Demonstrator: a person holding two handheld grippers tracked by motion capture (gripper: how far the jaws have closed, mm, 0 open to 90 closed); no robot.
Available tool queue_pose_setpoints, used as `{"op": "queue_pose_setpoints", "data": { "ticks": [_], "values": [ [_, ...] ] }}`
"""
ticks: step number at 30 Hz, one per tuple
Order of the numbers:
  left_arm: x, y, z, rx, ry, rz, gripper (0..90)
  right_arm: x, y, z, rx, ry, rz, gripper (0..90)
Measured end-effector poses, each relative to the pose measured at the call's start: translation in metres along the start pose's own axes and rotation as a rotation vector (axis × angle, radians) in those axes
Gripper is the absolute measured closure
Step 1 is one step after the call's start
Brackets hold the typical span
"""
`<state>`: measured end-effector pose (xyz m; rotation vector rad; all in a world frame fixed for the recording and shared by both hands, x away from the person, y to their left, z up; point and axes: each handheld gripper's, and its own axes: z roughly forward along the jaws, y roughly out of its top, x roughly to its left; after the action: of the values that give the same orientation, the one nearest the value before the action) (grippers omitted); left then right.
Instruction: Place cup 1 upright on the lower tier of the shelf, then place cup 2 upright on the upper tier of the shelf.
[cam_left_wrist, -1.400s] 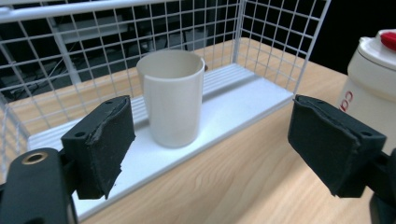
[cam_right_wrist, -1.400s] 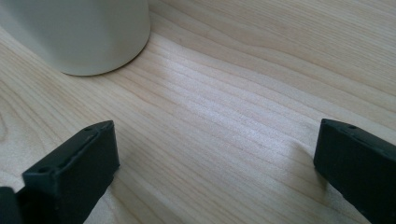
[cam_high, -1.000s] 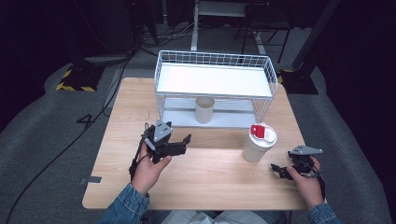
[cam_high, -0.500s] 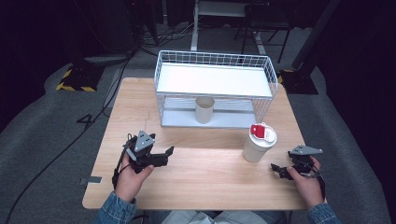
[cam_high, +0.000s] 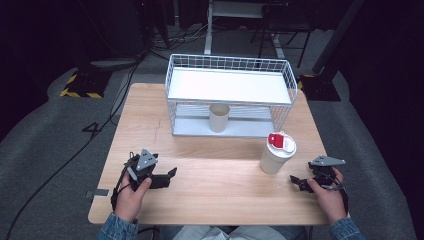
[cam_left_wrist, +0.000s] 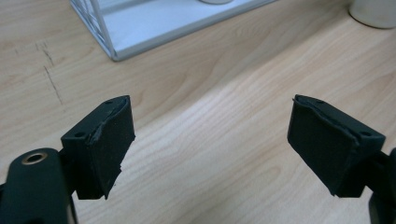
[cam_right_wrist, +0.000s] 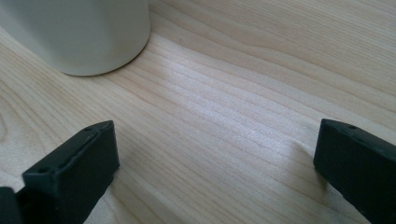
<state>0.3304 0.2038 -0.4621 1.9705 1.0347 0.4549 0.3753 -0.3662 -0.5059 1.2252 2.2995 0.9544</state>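
While I'm watching from above, the left gripper (cam_high: 167, 176) is sitting at seven o'clock, the right gripper (cam_high: 296, 181) at four, beside the lidded cup (cam_high: 278, 152). Left gripper view: jaws gaping wide over the table (cam_left_wrist: 224, 140). Right gripper view: jaws also gaping wide, cup at eleven o'clock.

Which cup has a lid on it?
The cup with the red-and-white lid, standing on the table by the right tongs. The cup under the wire shelf is open.

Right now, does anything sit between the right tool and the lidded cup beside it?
Nothing visible does. The right tool rests open on the table, with bare wood between it and the lidded cup.
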Motion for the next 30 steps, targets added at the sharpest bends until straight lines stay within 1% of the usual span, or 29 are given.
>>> {"op": "queue_pose_setpoints", "data": {
  "ticks": [1, 2, 5, 7, 8, 9, 10, 12, 13, 14, 15, 16, 17, 18, 19, 20, 21, 23, 24, 27, 30],
  "values": [
    [0.002, -0.004, 0.0, 0.014, -0.004, 0.003, 15.5, 0.0, 0.0, 0.0, 0.0, 0.0, 0.0, 0.0],
    [0.002, -0.004, 0.0, 0.014, -0.004, 0.003, 15.5, 0.0, 0.0, 0.0, 0.0, 0.0, 0.0, 0.0],
    [0.004, -0.01, 0.001, 0.045, -0.004, 0.009, 15.6, 0.0, 0.0, 0.0, 0.0, 0.0, 0.0, 0.0],
    [0.005, -0.014, 0.003, 0.073, 0.006, 0.021, 15.5, 0.0, 0.0, 0.0, 0.0, 0.0, 0.0, 0.0],
    [0.006, -0.016, 0.004, 0.089, 0.009, 0.037, 15.6, 0.0, 0.0, 0.0, 0.0, 0.0, 0.0, 0.0],
    [0.007, -0.019, 0.006, 0.117, 0.0, 0.033, 15.7, 0.0, 0.0, 0.0, 0.0, 0.0, 0.0, 0.0],
    [0.007, -0.019, 0.006, 0.117, 0.0, 0.033, 15.7, 0.0, 0.0, 0.0, 0.0, 0.0, 0.0, 0.0],
    [0.008, -0.026, 0.008, 0.14, -0.021, 0.005, 15.7, 0.0, 0.0, 0.0, 0.001, -0.002, 0.0, 0.0],
    [0.008, -0.026, 0.008, 0.14, -0.021, 0.005, 15.6, 0.0, 0.0, 0.0, 0.001, -0.002, 0.0, 0.0],
    [0.009, -0.029, 0.008, 0.136, -0.032, -0.004, 15.7, 0.0, 0.0, 0.0, 0.001, -0.002, 0.001, 0.0],
    [0.01, -0.031, 0.007, 0.138, -0.039, -0.022, 15.7, 0.0, 0.0, 0.0, 0.001, -0.002, 0.001, 0.0],
    [0.012, -0.036, 0.006, 0.138, -0.033, -0.025, 15.6, 0.0, 0.0, 0.0, 0.002, -0.002, 0.001, 0.0],
    [0.012, -0.036, 0.006, 0.138, -0.033, -0.025, 15.6, 0.0, 0.0, 0.0, 0.002, -0.002, 0.001, 0.0],
    [0.013, -0.038, 0.006, 0.14, -0.026, -0.016, 15.6, 0.0, 0.0, 0.0, 0.002, -0.002, 0.0, 0.0],
    [0.014, -0.04, 0.005, 0.146, -0.018, 0.002, 15.6, 0.0, 0.0, 0.0, 0.002, -0.002, 0.001, 0.0],
    [0.014, -0.043, 0.006, 0.155, -0.02, 0.008, 15.6, 0.0, 0.0, 0.0, 0.002, -0.001, 0.0, 0.0],
    [0.015, -0.045, 0.006, 0.18, -0.01, 0.033, 15.6, 0.0, 0.0, 0.0, 0.002, -0.002, 0.002, 0.0],
    [0.015, -0.047, 0.005, 0.19, 0.01, 0.053, 15.5, 0.001, 0.0, 0.0, 0.003, -0.007, 0.007, 0.0],
    [0.014, -0.047, 0.005, 0.192, 0.003, 0.049, 15.6, 0.001, 0.0, 0.0, 0.003, -0.008, 0.007, 0.0],
    [0.015, -0.047, 0.004, 0.19, 0.009, 0.053, 15.6, 0.001, 0.0, -0.001, 0.009, -0.007, 0.009, 0.0],
    [0.016, -0.047, 0.006, 0.195, 0.009, 0.057, 14.1, 0.002, 0.002, -0.002, 0.029, 0.0, 0.004, 0.0]
  ]
}}
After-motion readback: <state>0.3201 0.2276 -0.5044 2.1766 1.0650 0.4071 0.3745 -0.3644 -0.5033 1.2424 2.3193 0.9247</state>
